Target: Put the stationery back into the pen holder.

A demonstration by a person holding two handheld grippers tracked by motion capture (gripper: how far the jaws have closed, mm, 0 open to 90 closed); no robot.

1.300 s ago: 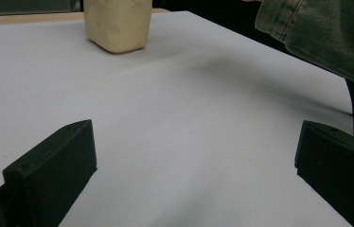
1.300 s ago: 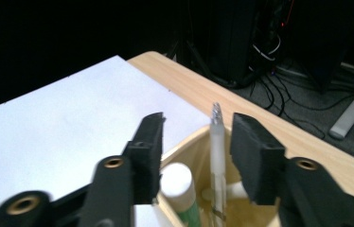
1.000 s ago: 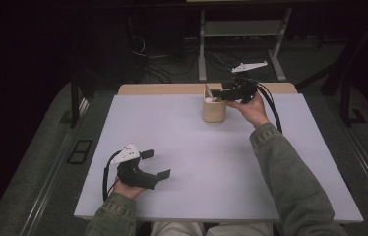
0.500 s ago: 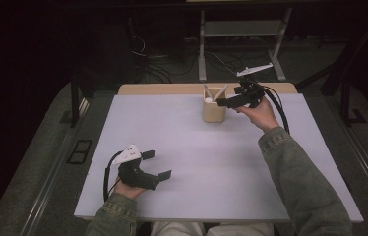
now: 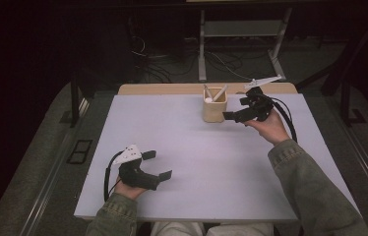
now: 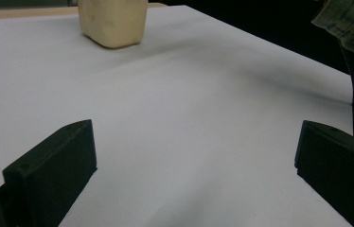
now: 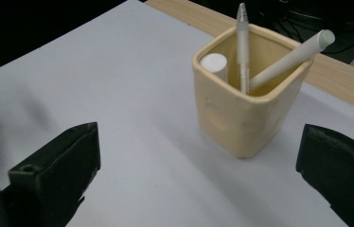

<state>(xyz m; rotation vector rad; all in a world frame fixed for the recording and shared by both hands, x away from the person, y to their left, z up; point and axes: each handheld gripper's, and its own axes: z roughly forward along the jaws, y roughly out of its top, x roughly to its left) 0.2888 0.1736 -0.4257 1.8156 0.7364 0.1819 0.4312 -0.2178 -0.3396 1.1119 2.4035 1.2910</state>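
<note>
A cream square cup (image 5: 214,109) stands near the table's far edge. In the right gripper view the cup (image 7: 241,113) holds a slim white pen (image 7: 242,42), a leaning white marker (image 7: 288,59) and a short white stick (image 7: 214,64). My right gripper (image 5: 233,115) hangs just right of the cup, apart from it, jaws wide open and empty (image 7: 199,163). My left gripper (image 5: 158,164) rests low at the front left, open and empty (image 6: 194,161). In its view the cup (image 6: 113,23) stands far ahead.
The white table top (image 5: 197,147) has a bare wooden strip (image 5: 172,89) along its far edge. A green sleeve (image 5: 310,182) crosses the right side of the table. Beyond the far edge lie cables and a metal stand (image 5: 243,29) on the dark floor.
My right gripper has drawn back from over the cup, toward the person and lower, and now stands beside it. The left gripper has stayed put.
</note>
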